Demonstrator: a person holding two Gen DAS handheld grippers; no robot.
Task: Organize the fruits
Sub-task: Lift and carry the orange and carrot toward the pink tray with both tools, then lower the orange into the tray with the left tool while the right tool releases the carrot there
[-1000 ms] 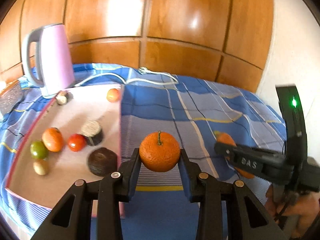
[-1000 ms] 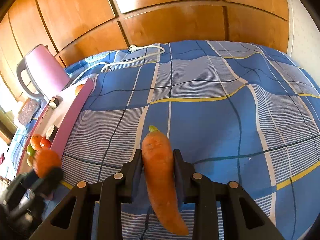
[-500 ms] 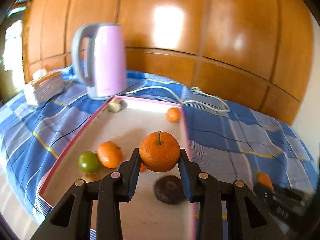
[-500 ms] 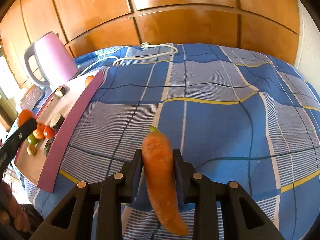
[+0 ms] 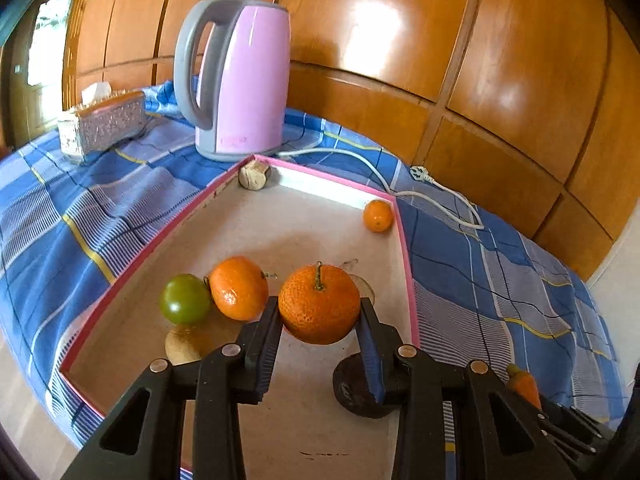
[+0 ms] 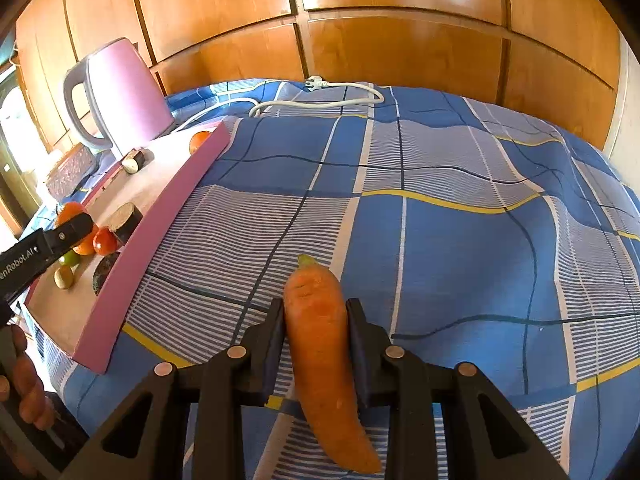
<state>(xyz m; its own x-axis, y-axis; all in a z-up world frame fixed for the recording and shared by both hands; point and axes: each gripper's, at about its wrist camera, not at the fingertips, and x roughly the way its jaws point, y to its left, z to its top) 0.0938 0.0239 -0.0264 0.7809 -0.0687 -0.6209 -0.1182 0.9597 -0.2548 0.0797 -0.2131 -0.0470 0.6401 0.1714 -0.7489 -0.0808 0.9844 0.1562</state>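
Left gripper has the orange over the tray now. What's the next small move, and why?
Probably lower the left gripper a little and open it. Its fingers clamp the stemmed orange above the pink-rimmed tray, with bare tray floor below, right of the second orange and the green fruit. Mind the dark round fruit under the right finger.

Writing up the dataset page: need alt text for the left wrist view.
The left gripper holds a stemmed mandarin above a pink-rimmed tray already holding another mandarin, a green tomato and a small orange fruit. A pink kettle stands behind on the blue checked cloth.
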